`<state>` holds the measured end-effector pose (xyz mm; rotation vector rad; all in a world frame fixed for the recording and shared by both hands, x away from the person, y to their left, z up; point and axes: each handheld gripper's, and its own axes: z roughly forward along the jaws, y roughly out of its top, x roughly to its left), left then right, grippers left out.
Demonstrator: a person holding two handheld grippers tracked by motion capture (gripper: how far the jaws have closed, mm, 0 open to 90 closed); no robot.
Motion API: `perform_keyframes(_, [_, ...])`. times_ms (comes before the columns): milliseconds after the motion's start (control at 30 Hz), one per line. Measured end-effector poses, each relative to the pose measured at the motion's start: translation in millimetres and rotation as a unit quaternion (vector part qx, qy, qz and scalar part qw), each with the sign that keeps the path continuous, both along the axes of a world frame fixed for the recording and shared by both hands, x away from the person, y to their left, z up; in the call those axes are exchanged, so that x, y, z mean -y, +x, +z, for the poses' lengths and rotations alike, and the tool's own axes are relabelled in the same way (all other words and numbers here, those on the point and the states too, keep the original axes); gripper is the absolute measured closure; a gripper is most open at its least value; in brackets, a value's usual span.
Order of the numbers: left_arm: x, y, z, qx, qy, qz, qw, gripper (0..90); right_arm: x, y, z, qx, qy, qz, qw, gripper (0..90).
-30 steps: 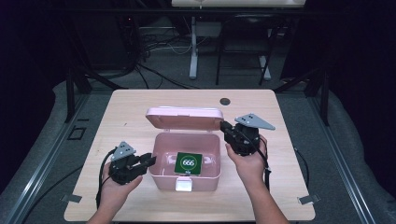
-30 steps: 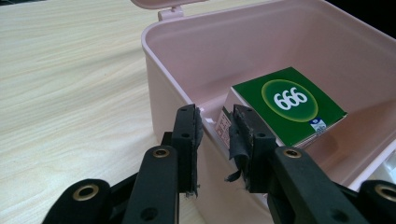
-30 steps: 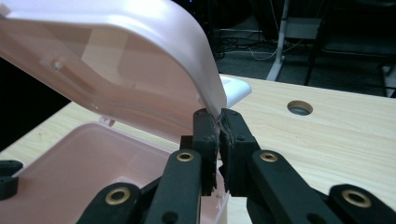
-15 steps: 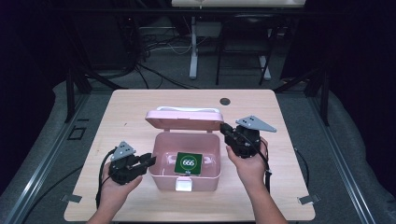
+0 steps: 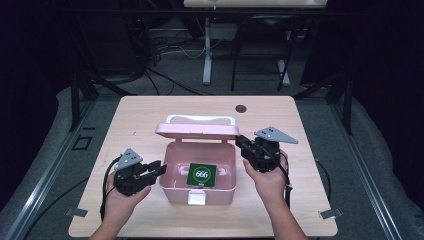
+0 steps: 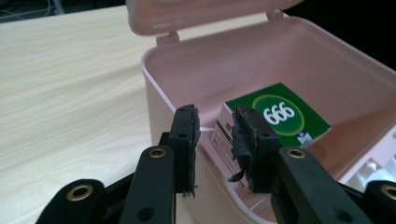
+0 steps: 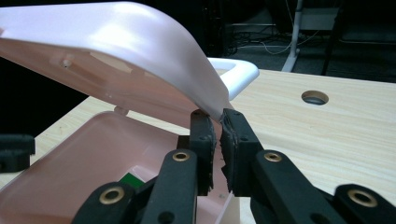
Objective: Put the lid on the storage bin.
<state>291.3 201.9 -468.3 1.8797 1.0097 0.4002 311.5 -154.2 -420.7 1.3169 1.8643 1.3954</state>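
From the high view, the pink box [image 5: 172, 192] sits in the middle of the bench [image 5: 150, 110], its long axis running left to right. Its lid [image 5: 197, 131] is hinged on the far side and hangs half lowered over the opening, and a green pack marked 666 [image 5: 202, 175] lies flat inside. The left claw [image 5: 159, 169] is at the box's left wall and the right claw [image 5: 240, 141] at the lid's right near corner, so the right hand is the one placed to bring the lid down. In the left gripper view, the left claw [image 6: 217, 133] straddles the rim of the box [image 6: 159, 93], one jaw outside the wall and one inside, just beside the green pack [image 6: 280, 114]. Its jaws have just been opening; the wall stands between them with a gap showing, so it grips nothing. In the right gripper view, the right claw [image 7: 218, 123] points up at the lid [image 7: 130, 51], whose corner edge comes down into the tips from above and to the left, with the white handle [image 7: 238, 72] beyond. These jaws have also just been opening, to a narrow slot with the lid's edge in it. Whether the pads press on that edge I cannot tell at this angle. Judging from this, the lid's remaining way is down and toward the person, onto the box [image 7: 93, 154].
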Motion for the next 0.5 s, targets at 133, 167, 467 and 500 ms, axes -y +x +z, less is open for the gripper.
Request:
perform_keyframes(133, [-4.8, 1.1, 14.4, 0.015, -0.010, 0.006, 0.9998, 67.7, 1.1, -0.8, -1.5, -0.004, 0.002, 0.005, 1.0000, 82.4])
perform_keyframes(167, [-5.7, 1.1, 17.8, 0.017, -0.011, 0.009, 0.9998, 67.5, 1.3, -1.0, -1.7, -0.004, 0.002, 0.005, 1.0000, 82.4])
perform_keyframes(467, [-5.5, 3.3, 42.0, 0.041, -0.009, 0.010, 0.9991, 67.1, 1.2, -3.2, -2.6, -0.007, 0.001, 0.009, 0.9999, 81.3])
perform_keyframes(500, [-5.5, 3.3, 42.0, 0.041, -0.009, 0.010, 0.9991, 67.3, 1.1, -3.2, -2.8, -0.007, 0.001, 0.010, 0.9999, 81.1])
